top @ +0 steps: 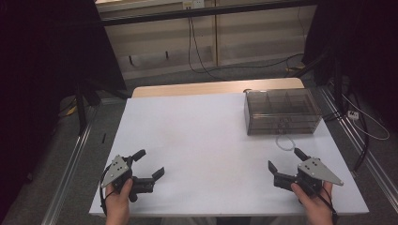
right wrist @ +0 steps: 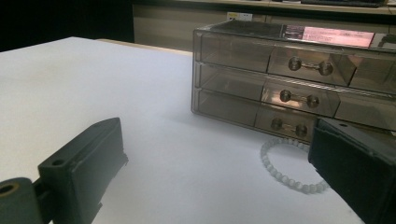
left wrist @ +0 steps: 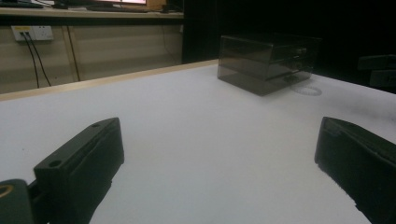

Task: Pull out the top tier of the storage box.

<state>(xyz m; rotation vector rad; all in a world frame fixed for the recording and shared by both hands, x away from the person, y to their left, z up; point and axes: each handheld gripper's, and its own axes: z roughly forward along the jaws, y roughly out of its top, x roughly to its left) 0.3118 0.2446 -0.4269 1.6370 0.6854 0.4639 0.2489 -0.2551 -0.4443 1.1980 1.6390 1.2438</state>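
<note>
Closest to the person, both hands sit at the near edge of the white table (top: 197, 140). The left gripper (top: 149, 165) is at the near left with its jaws spread wide and nothing between them, just bare tabletop. The right gripper (top: 284, 165) is at the near right, same deal: jaws wide apart, not gripping anything. A bit beyond the right gripper lies a bracelet (right wrist: 287, 165) of pale beads, flat on the table, and from the right gripper view it sits just in front of the bottom drawer. Right behind it is a smoky see-through drawer box (top: 281, 112) with three drawers stacked, all pushed in, standing at the far right of the table. Past the table edge there's a wall with cables (top: 195, 47) hanging down.
</note>
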